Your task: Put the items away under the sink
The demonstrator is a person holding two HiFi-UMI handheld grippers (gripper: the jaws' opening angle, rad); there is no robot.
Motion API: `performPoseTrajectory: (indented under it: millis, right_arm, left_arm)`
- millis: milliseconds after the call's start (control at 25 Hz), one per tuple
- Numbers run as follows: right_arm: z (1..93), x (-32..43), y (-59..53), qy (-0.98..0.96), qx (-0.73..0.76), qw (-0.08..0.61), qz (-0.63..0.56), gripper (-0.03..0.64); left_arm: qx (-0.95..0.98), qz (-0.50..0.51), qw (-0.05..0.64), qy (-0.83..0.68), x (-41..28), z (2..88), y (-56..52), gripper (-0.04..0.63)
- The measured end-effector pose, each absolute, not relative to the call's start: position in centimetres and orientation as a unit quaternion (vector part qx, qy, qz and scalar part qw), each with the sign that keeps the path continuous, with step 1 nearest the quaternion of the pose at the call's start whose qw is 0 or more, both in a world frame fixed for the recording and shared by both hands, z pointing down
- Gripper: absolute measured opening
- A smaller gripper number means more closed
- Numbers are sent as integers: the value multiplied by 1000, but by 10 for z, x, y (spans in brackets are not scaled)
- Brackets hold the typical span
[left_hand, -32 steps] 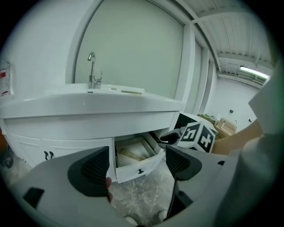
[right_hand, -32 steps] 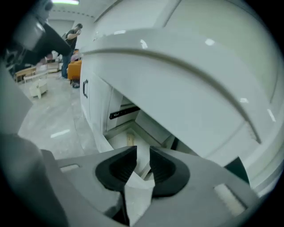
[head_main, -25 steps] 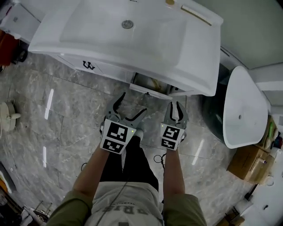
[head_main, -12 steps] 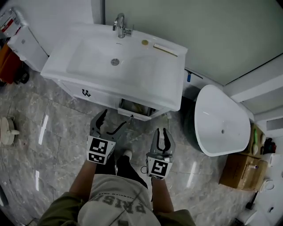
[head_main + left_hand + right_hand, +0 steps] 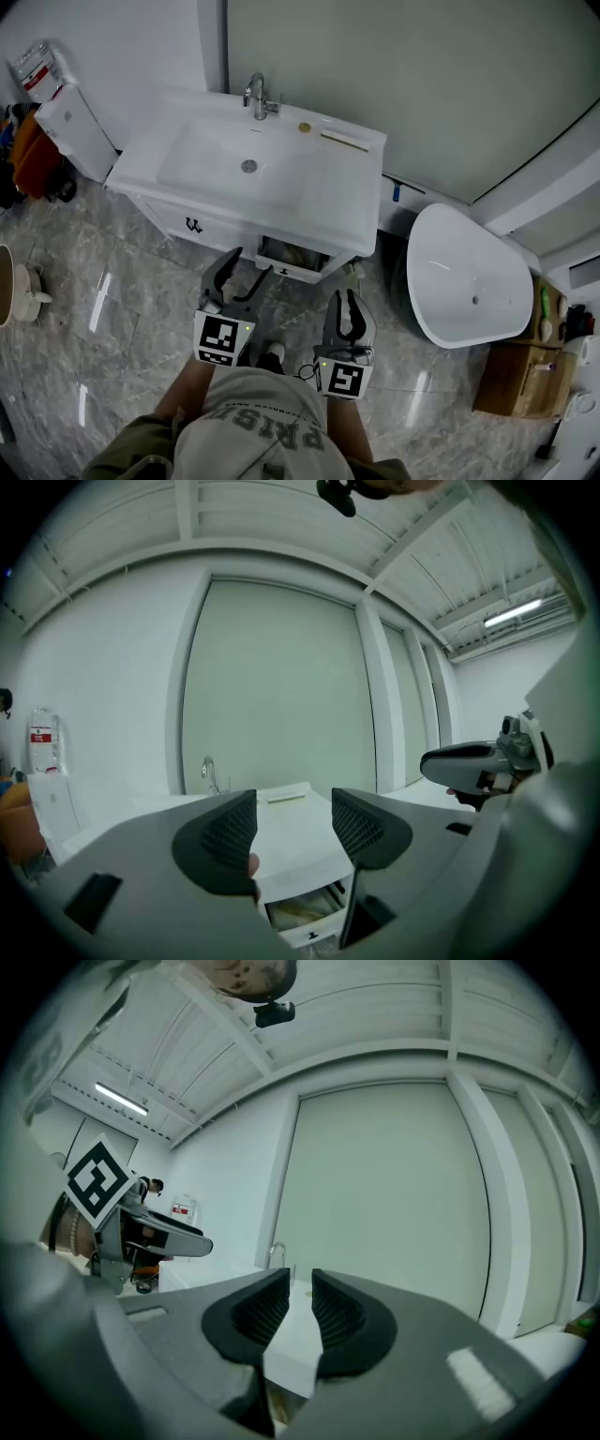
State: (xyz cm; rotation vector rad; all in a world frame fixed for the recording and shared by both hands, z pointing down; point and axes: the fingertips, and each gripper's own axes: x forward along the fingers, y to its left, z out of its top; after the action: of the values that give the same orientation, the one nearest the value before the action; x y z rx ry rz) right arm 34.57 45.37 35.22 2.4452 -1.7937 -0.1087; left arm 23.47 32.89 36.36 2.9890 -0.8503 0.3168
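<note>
A white vanity with a sink [image 5: 244,164] and a faucet [image 5: 255,94] stands against the wall. Below its right half a drawer [image 5: 292,258] is pulled out, and something beige lies inside it [image 5: 300,916]. My left gripper [image 5: 249,262] is open and empty, with its tips just in front of the drawer; its jaws frame the vanity in the left gripper view [image 5: 293,822]. My right gripper [image 5: 345,298] hovers over the floor right of the drawer. Its jaws [image 5: 300,1312] stand a narrow gap apart with nothing between them.
A white oval tub [image 5: 469,277] sits on the floor to the right, with a cardboard box [image 5: 511,403] beyond it. A white cabinet [image 5: 80,131] and orange things [image 5: 37,155] stand at the left. A gold bar [image 5: 345,141] lies on the vanity top.
The head view has risen and pulled back, so the whole vanity and the wall now show. Both grippers sit lower in the view, farther from the drawer. Neither jaw opening has changed.
</note>
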Motion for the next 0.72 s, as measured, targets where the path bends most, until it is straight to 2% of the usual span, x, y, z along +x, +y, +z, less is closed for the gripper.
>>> performPoseTrajectory:
  millis: [160,320,440,680,720]
  right_arm:
    - [324,351,446,-581,812,14,-57,74]
    - [325,362,446,-578,812,50,-63,66]
    - [314,364,445,-568,819,40,-70,37]
    - [313,366,447,-565,820,53,-73,31]
    - [312,366,447,-564,821,53,-75,2]
  left_arm:
    - [953,79,-6,-292,241,346,329,204]
    - [953,57,-9,-297,246,334,329,150]
    - [953,33,-14,-302,245,324,329,102]
    - [951,7,-14,-307,243,313,327,30]
    - [952,-5,-12,-305,243,309,327,22]
